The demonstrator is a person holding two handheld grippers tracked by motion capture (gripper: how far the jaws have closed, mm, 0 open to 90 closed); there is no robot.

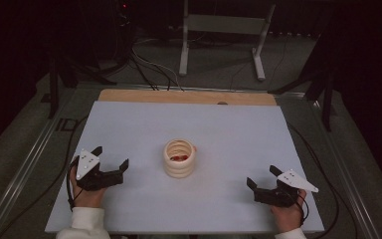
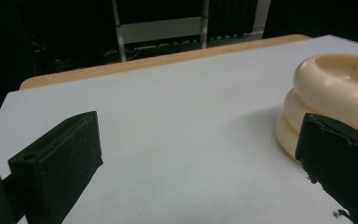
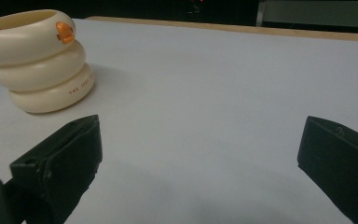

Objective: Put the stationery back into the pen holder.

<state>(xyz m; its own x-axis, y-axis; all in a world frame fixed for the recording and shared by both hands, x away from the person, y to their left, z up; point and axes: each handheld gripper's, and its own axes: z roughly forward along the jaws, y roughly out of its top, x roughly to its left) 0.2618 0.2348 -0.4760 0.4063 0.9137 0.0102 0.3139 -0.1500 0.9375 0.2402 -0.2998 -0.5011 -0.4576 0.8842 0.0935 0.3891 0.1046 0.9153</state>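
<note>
A cream cup made of three stacked rings stands upright at the middle of the white table top, with something red inside it. In the right gripper view the cup carries a small orange mark on its top ring. My left gripper rests at the front left, jaws wide apart and holding nothing; the cup lies just beyond its right jaw. My right gripper sits at the front right, also open and holding nothing, well apart from the cup.
A strip of bare wood runs along the table's far edge. Beyond it stand a white metal frame and cables on the floor. Metal rails flank the table on both sides.
</note>
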